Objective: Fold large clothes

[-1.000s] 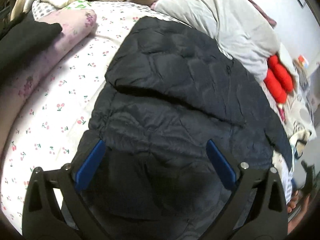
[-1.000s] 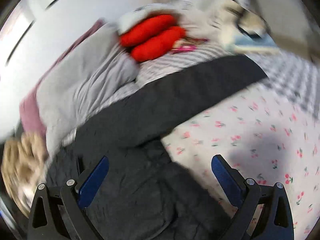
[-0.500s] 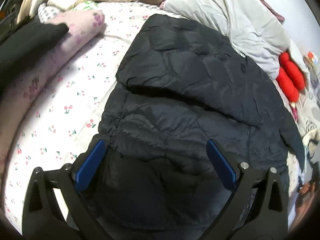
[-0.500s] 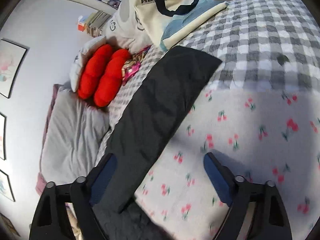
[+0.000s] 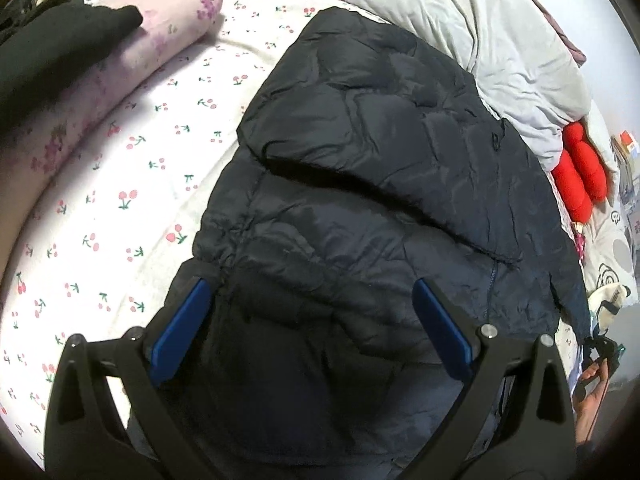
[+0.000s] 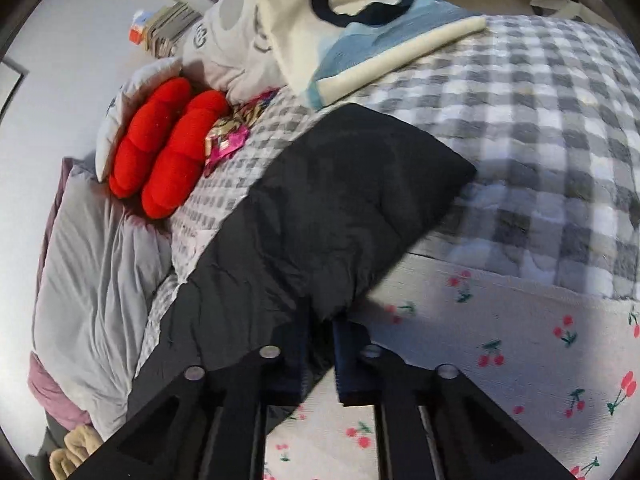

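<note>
A dark navy quilted jacket (image 5: 380, 140) lies spread on the cherry-print sheet (image 5: 120, 200), with its upper part folded over the body. My left gripper (image 5: 308, 312) hovers open over the jacket's near end, its blue pads (image 5: 180, 332) wide apart and nothing pinched between them. In the right wrist view the jacket's sleeve (image 6: 332, 208) stretches out toward the checked blanket (image 6: 540, 140). My right gripper (image 6: 320, 320) is at the sleeve's near edge, its jaws closing tight with the fabric caught between the pads.
A red cushion (image 6: 164, 144), a grey duvet (image 6: 92, 272) and a tote bag (image 6: 340, 12) crowd the far side. A pink floral pillow (image 5: 132, 52) with a black garment (image 5: 48, 48) on it lies at the left. A person's hand (image 5: 592, 392) shows at the lower right.
My right gripper swung across the bed to the sleeve's edge and went from wide open to shut on the fabric. The left gripper stayed open over the jacket, barely moving.
</note>
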`<state>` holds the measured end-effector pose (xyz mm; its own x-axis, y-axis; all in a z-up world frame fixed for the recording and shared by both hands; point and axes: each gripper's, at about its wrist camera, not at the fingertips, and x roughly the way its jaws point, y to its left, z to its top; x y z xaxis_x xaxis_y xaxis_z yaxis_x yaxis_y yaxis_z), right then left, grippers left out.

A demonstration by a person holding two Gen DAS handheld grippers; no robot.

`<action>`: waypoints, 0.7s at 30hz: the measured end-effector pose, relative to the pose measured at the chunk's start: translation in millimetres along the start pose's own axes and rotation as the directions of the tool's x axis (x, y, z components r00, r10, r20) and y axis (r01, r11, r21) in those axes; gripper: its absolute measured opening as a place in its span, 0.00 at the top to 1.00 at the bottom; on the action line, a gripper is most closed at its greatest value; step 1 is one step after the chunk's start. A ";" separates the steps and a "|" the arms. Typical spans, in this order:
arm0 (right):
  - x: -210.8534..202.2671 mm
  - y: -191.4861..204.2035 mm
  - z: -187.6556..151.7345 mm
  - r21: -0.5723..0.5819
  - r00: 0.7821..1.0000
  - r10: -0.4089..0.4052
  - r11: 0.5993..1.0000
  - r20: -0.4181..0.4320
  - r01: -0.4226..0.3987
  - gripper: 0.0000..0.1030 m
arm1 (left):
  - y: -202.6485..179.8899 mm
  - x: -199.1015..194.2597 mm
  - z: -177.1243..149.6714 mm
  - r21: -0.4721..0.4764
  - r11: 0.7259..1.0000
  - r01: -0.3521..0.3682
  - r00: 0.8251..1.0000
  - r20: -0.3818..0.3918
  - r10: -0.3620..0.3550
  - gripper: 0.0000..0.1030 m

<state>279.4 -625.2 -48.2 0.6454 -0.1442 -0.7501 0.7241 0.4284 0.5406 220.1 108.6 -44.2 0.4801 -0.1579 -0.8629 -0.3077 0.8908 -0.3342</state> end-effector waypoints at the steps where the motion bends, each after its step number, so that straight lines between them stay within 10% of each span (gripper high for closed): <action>1: -7.0 11.4 0.9 -0.047 1.000 0.001 0.999 0.024 0.000 0.95 | 0.3 -0.4 1.0 -0.001 1.000 0.006 1.000 -0.002 -0.006 0.02; 13: -94.7 127.2 -17.2 -0.332 0.967 0.206 0.932 0.152 -0.147 0.97 | 8.6 -10.5 8.5 -0.021 0.999 0.036 0.999 0.010 -0.035 0.02; 21: -137.2 223.4 -98.5 -0.595 0.922 0.382 0.758 0.071 -0.268 0.97 | 43.1 -20.8 25.1 -0.114 0.992 0.055 0.998 0.042 -0.050 0.02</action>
<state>328.7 -421.9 138.0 0.8883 -0.0326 -0.4582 0.2308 0.8941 0.3838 217.5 161.0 -31.1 0.5287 -0.1846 -0.8285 -0.3726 0.8265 -0.4219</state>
